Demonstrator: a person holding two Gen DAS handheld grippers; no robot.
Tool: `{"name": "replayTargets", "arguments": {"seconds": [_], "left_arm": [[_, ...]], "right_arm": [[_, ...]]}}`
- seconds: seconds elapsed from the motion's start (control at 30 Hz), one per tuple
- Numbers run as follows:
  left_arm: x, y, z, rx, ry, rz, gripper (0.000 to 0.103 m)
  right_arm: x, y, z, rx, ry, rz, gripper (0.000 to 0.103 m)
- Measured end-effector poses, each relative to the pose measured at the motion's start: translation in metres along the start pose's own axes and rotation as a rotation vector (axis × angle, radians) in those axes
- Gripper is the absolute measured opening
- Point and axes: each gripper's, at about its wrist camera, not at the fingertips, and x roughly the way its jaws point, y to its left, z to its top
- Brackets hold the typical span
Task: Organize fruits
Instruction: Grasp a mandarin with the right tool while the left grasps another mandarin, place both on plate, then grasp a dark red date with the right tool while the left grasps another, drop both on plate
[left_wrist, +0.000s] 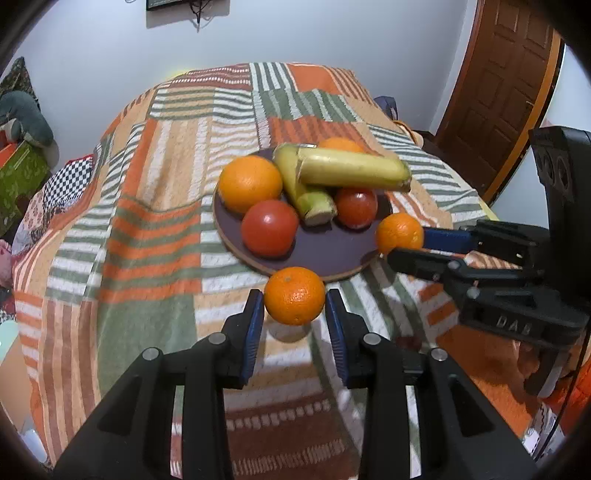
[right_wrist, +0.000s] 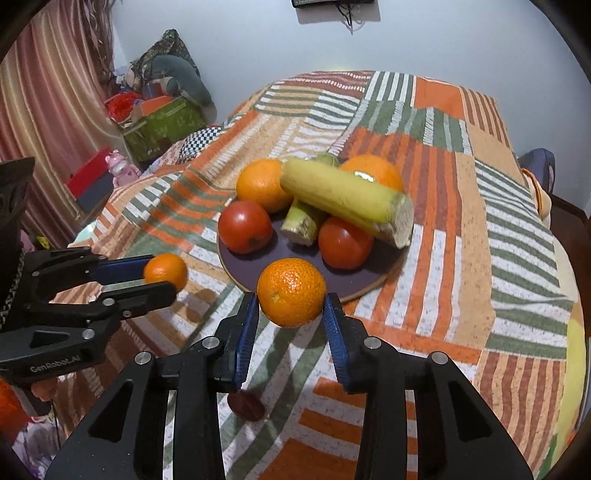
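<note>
Woven-looking cloth bedspread (left_wrist: 159, 206), perhaps rough

We see the plate (left_wrist: 332, 254) on the bed (left_wrist: 147, 229) at frame centre, bananas (left_wrist: 354, 168) stacked over tomatoes (left_wrist: 269, 227) and oranges (left_wrist: 249, 182).

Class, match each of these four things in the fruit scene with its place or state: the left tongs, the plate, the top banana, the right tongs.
Things:
1. left tongs
2. plate
3. top banana
4. right tongs

Places or states:
A. lying across another banana
B. shut on a mandarin short of the plate's near rim
C. dark purple, on the striped bedspread
D. shut on a mandarin in front of two tomatoes

Pairs: 1-B, 2-C, 3-A, 4-D
</note>
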Motion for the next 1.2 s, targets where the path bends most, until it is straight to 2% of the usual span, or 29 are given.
{"name": "replayTargets", "arguments": {"seconds": [0.6,0.8,0.97,1.2], "left_arm": [[0.051,-0.012,0.022,0.015,0.039,-0.025,0.034],[0.063,-0.006,0.02,-0.03,0.064,-0.024,0.036],[0.059,-0.005,0.019,-0.031,0.06,-0.009,0.044],[0.036,-0.007,0.011,-0.013,0.044,-0.006,0.045]], "right_arm": [[0.027,-0.012,0.004,-0.022,0.044,-0.016,0.033],[0.031,-0.013,0.005,-0.018,0.046,-0.014,0.034],[0.031,-0.013,0.004,-0.019,0.056,-0.018,0.034],[0.015,-0.008,0.001,-0.012,0.045,-0.007,0.034]]}}
